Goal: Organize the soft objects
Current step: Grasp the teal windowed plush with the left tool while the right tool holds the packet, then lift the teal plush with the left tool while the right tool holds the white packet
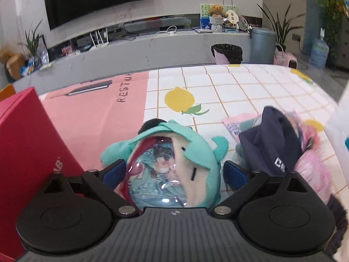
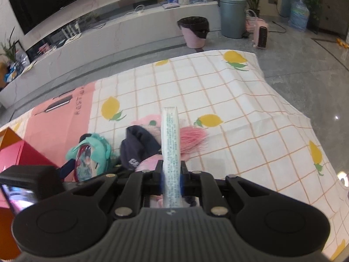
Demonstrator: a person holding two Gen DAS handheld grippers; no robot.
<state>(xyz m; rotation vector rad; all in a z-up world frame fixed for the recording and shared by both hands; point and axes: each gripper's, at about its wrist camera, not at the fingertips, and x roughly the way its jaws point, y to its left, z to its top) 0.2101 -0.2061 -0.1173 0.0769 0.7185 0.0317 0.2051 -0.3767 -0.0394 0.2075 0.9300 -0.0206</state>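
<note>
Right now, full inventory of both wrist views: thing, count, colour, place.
teal plush: 1, teal and cream with a clear printed front, on the cloth between the left jaws
navy cap: 1, dark blue with white lettering, right of the plush
pink fluffy items: count unclear, pink, behind and under the cap
red box: 1, red, left edge of the table
tablecloth: 1, white grid with lemons plus a pink panel, covering the table
pink bin: 1, pink with black liner, on the floor beyond
grey bin: 1, grey, beside the pink bin
white packet: 1, white with green print, clamped edge-on
left gripper: jaws wide open, astride the plush
right gripper: jaws shut on the packet
</note>
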